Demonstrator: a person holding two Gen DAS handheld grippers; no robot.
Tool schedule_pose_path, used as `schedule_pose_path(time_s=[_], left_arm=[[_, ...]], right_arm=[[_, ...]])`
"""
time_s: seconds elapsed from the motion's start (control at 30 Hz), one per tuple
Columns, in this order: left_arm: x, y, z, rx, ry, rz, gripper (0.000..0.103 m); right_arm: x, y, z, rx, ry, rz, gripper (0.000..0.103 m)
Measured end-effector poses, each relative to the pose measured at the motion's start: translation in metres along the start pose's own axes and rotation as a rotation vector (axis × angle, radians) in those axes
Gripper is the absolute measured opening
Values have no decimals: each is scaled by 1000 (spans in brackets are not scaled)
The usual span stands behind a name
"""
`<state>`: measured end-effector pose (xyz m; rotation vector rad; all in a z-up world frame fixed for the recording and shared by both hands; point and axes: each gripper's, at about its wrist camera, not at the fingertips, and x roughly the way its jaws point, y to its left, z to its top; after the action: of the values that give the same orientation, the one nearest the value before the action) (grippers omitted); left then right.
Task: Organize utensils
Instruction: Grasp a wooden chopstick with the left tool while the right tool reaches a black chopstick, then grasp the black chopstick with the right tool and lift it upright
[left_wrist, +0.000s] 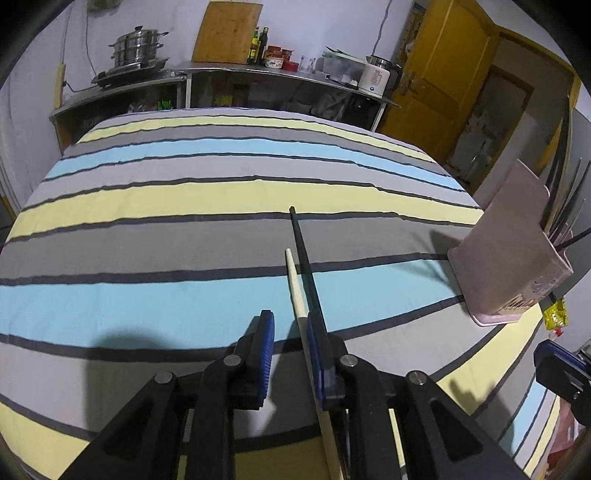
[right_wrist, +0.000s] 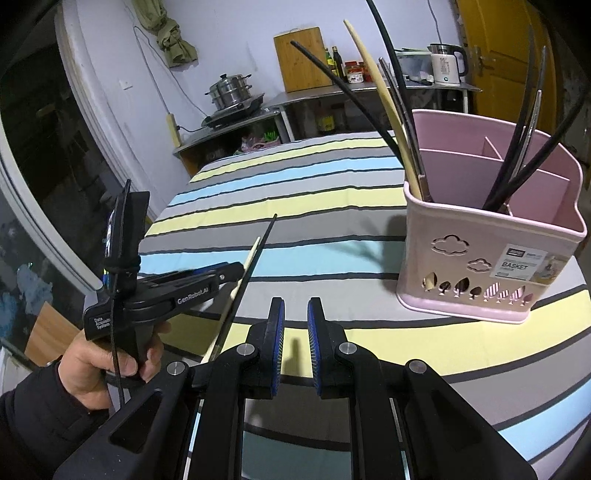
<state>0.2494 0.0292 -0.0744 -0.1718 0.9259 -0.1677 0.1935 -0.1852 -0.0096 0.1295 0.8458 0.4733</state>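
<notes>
While the left claw (left_wrist: 290, 354) hung low over the striped tablecloth (left_wrist: 184, 192), two chopsticks, a black chopstick (left_wrist: 303, 251) and a pale wooden chopstick (left_wrist: 295, 284), lay together between its blue pads. Both rested against the right-hand pad; the left-hand pad (left_wrist: 266, 343) stood clear of them, so the jaws were apart and nothing was truly clamped. Whether the sticks' far tips touched the cloth could not be told. Seen from the right wrist, the same pair (right_wrist: 251, 258) slanted up and away from the left claw (right_wrist: 221, 275), which a hand (right_wrist: 107, 362) in a dark sleeve gripped by its handle.

The right claw (right_wrist: 295, 343) hovered above the table with its pads slightly parted and nothing between them. Just to its right stood the pink utensil basket (right_wrist: 491, 266), its compartments already bristling with black chopsticks (right_wrist: 517, 155) and one wooden one (right_wrist: 384, 103), all leaning outward.

By my reading, the step in hand was the handling of this last loose pair: either they were being let go or regripped. The next move would call for a firm squeeze on both sticks at once, a lift clear of the cloth, and a swing rightward to the basket, tips tilted down into a free compartment without knocking the sticks already fanned there.
</notes>
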Motion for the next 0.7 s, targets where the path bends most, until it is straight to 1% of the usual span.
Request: schedule_pose_path(time_s=[0.13, 0.2, 0.27, 0.33, 0.37, 0.5, 0.7], left_arm=[[3, -7, 1, 52, -14, 38, 19], [4, -10, 1, 84, -17, 62, 20], [3, -9, 0, 93, -17, 73, 20], [0, -4, 0, 77, -17, 81, 19], [-2, 0, 0, 64, -17, 86, 16], [-12, 25, -4, 10, -22, 108, 12], [-30, 70, -10, -92, -32, 136, 11]], right_arm=[[3, 2, 0, 1, 4, 2, 13], [4, 2, -1, 1, 5, 2, 13], [4, 3, -1, 1, 6, 2, 13], [6, 3, -2, -2, 8, 2, 13], [7, 4, -1, -5, 10, 2, 13], [16, 8, 3, -13, 18, 10, 13], [45, 21, 13, -32, 49, 41, 13]])
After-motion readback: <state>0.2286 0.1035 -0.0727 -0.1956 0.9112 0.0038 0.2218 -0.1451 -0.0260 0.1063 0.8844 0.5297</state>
